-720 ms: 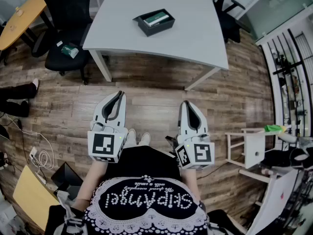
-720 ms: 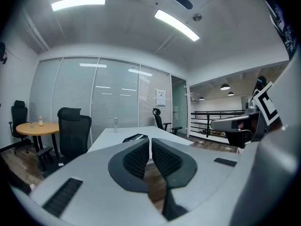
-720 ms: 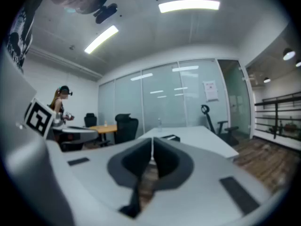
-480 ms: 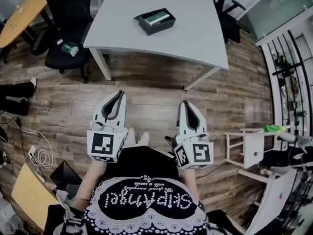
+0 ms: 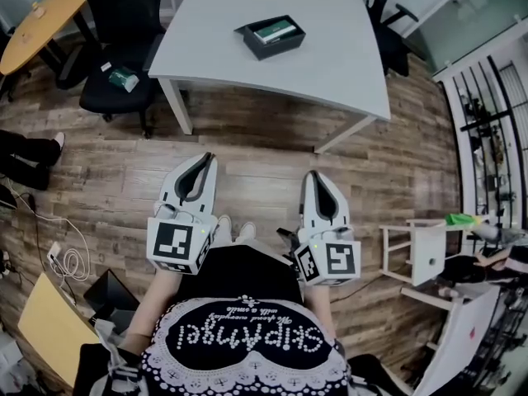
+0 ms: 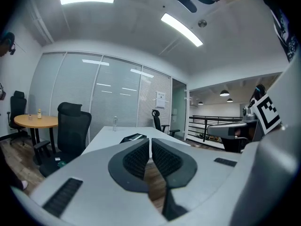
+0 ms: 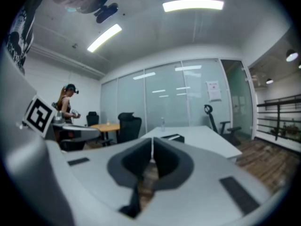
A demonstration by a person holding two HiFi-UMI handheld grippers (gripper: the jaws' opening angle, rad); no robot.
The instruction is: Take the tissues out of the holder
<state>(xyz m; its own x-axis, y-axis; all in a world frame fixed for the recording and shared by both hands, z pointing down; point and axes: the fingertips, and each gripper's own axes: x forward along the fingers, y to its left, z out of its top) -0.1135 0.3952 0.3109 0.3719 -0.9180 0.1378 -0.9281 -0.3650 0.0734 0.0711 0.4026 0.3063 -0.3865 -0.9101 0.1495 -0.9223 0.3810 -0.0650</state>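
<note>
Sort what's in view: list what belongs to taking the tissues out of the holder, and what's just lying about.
For the job: tissues; black holder; white table under it; left gripper and right gripper, both shut and empty.

Lying about: black chair; green packet on its seat; round wooden table; cables on the floor.

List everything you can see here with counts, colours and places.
Table: one, white, ahead.
Holder: one, black, on the table.
Tissues: one pack, green, in the holder.
Round table: one, wooden, far left.
Chairs: three, black, two by the table, one by the round table.
Packet: one, green, on left chair.
Stand: one, white, right.
Cable: one, white, floor left.
Left gripper: one, white, shut, empty.
Right gripper: one, white, shut, empty.
</note>
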